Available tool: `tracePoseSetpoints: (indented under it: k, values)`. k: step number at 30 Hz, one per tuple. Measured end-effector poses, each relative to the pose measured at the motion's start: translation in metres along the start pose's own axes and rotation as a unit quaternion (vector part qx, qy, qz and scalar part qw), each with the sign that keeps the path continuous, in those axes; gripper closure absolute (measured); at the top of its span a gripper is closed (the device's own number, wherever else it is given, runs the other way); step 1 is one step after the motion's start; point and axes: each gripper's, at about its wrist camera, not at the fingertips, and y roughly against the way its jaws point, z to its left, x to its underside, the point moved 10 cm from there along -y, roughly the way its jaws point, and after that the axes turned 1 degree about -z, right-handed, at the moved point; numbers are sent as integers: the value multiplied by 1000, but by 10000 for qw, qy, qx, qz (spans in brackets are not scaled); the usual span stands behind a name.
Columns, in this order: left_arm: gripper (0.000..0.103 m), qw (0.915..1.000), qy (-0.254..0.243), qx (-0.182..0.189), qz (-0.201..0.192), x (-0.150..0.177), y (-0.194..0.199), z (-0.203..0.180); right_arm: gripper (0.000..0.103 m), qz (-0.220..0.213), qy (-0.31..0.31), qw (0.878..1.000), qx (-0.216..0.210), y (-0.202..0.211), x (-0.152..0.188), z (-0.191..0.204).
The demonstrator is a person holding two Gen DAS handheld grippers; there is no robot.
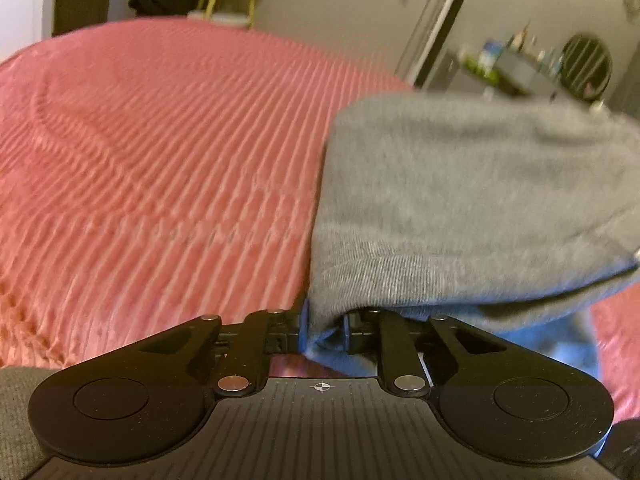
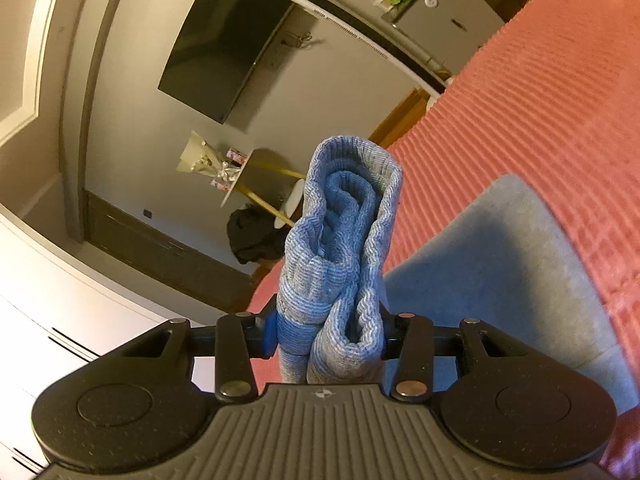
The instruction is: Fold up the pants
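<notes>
The grey pants (image 1: pixel 472 200) are lifted over the pink ribbed bedspread (image 1: pixel 160 168). My left gripper (image 1: pixel 325 328) is shut on an edge of the grey cloth, which rises from the jaws and drapes off to the right. My right gripper (image 2: pixel 330 332) is shut on the bunched ribbed waistband or cuff (image 2: pixel 344 232), which sticks up in folds between the jaws. The rest of the pants (image 2: pixel 500 280) hangs to the right of that gripper over the bedspread (image 2: pixel 540 120).
A wall-mounted TV (image 2: pixel 224 52) and a dark low cabinet (image 2: pixel 160 256) stand beyond the bed. A gold-legged table (image 2: pixel 260 180) with a dark bundle (image 2: pixel 252 236) beside it is near the bed's end. A cluttered shelf (image 1: pixel 520 64) is at the right.
</notes>
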Motion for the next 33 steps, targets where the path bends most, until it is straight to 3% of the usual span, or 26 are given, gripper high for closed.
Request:
tracePoseSetpoints:
  k: [3, 10, 13, 15, 16, 19, 25, 27, 29, 33]
  values:
    - [88, 9994, 134, 188, -265, -8, 10, 5, 61, -46, -88, 9998, 193, 4, 1, -15]
    - [86, 9992, -151, 180, -325, -8, 14, 0, 61, 69, -148, 9963, 845, 3, 17, -67]
    - [74, 9999, -127, -41, 41, 2, 4, 4, 60, 175, 215, 9904, 1353, -3, 29, -87]
    - [63, 9995, -69, 16, 305, 7, -1, 4, 55, 428, 35, 9847, 1692, -8, 41, -104]
    - [51, 9992, -50, 81, 376, 10, -1, 3, 50, 547, -118, 9829, 1756, -10, 43, -111]
    - [43, 9978, -160, 401, 501, 14, 3, -8, 40, 663, -454, 9852, 1515, -12, 42, -114]
    - [39, 9968, -586, 146, 516, 19, 1, -18, 33, 716, -532, 9865, 1374, -16, 42, -113]
    - [38, 9968, -604, 80, 508, 19, 1, -18, 36, 670, -469, 9885, 1270, -14, 44, -110]
    - [38, 9967, -612, 63, 524, 21, 1, -18, 51, 561, -363, 9898, 1258, -13, 45, -107]
    - [39, 9973, -546, 181, 454, 19, 5, -19, 51, 614, -434, 9890, 1271, -14, 46, -109]
